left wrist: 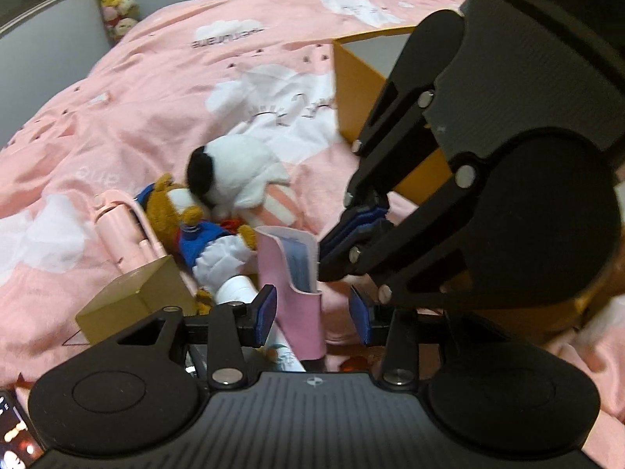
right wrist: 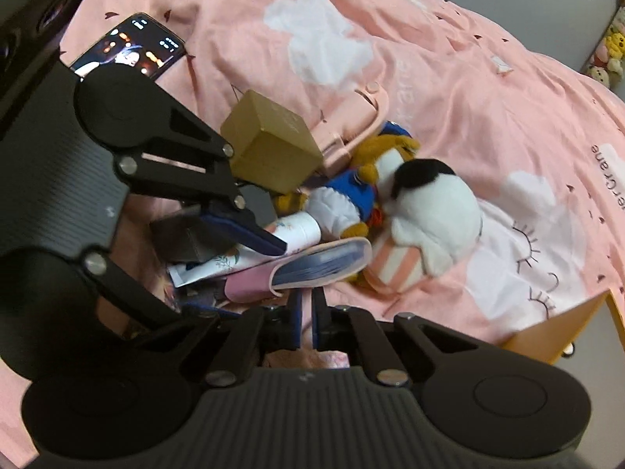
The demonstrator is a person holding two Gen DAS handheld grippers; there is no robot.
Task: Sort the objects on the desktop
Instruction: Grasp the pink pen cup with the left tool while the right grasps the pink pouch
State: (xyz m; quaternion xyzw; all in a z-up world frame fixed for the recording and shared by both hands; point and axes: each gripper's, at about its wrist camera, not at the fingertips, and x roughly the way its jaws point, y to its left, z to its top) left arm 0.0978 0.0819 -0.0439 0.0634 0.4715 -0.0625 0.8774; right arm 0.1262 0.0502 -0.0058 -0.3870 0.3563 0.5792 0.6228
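Sorting looked barely started: toys (right wrist: 390, 195), gold box (right wrist: 269, 140), tube (right wrist: 273, 238) and pink pouch (left wrist: 289, 273) lay heaped mid-bedspread (left wrist: 156, 90), the orange box (left wrist: 355, 86) at its edge apparently empty. Right gripper (right wrist: 306, 312) was pinched together at the pouch's edge. Left gripper (left wrist: 312, 310) stood apart, straddling the pouch without pressing.

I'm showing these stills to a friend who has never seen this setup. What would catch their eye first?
Probably the white plush with a black patch, lying mid-bed on the pink cloud-print bedspread atop a brown plush in blue. In front of it, the two black grippers meet at a pink pouch. A gold box sits left of the pile, a lit phone beyond.
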